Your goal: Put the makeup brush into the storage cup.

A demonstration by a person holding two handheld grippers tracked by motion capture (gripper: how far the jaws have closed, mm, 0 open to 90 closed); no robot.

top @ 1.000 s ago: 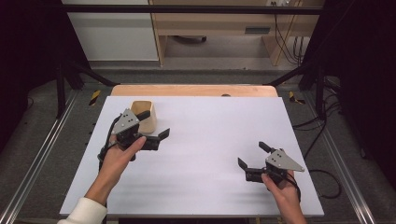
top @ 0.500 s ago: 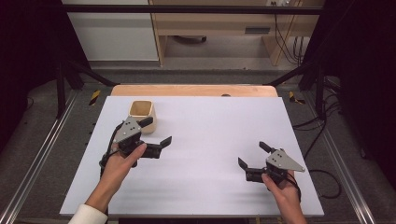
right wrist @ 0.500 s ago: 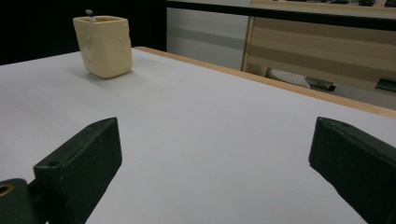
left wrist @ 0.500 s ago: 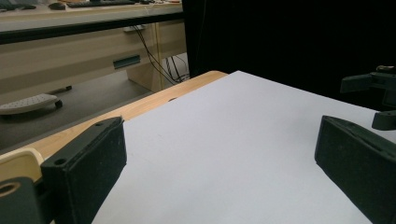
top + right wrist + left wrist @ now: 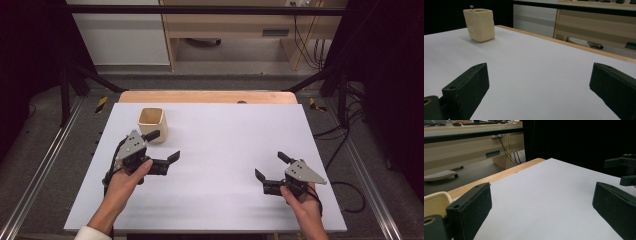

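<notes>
One pale yellow, square-sided cup [image 5: 151,123] on the white-topped table [image 5: 225,145], just beyond the far finger of the left gripper [image 5: 162,146]; fingers [image 5: 172,157] spread wide, pinching nothing. Inside of cup looks empty from the high view; a small grey tip at its rim [image 5: 472,7] seen from the right gripper view. Right gripper [image 5: 271,166] well apart from the cup, fingers [image 5: 466,87] likewise spread, nothing between them. Two grippers, one cup.

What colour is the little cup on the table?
The cup is pale cream-yellow, clearest in the right gripper view.
</notes>
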